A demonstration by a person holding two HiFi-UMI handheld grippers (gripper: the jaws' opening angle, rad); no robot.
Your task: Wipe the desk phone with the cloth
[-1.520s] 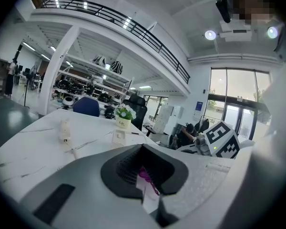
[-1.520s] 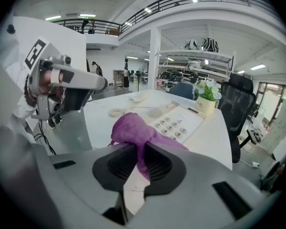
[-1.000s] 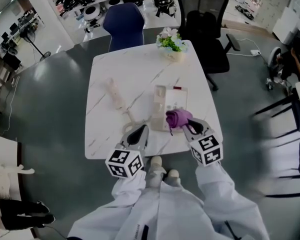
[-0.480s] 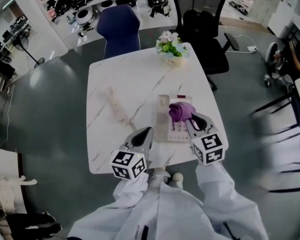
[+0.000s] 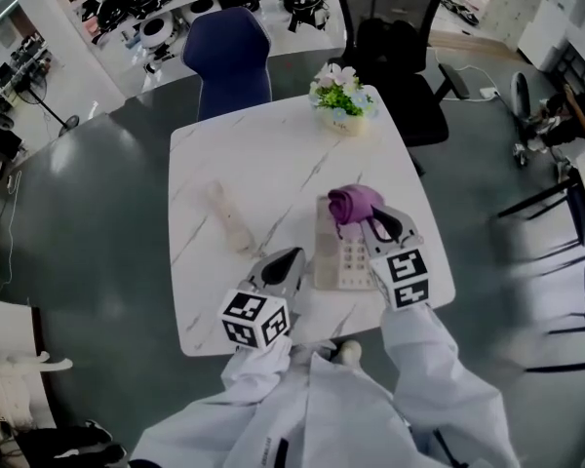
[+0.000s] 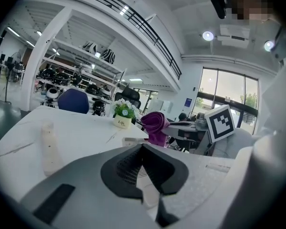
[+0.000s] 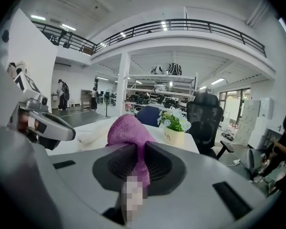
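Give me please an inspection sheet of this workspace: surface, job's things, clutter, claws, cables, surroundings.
surface: white, grey-veined square table.
job's things: beige push-button desk phone lies near the table's front edge; bunched purple knitted cloth is over its far end.
clutter: cream bar-shaped handset lies apart, left of the phone; small pot of flowers stands at the far edge.
claws: right claw shut on the cloth; left claw shut, empty, beside the phone.
cables: nothing seen on the table.
surroundings: blue chair and black mesh office chair behind the table.
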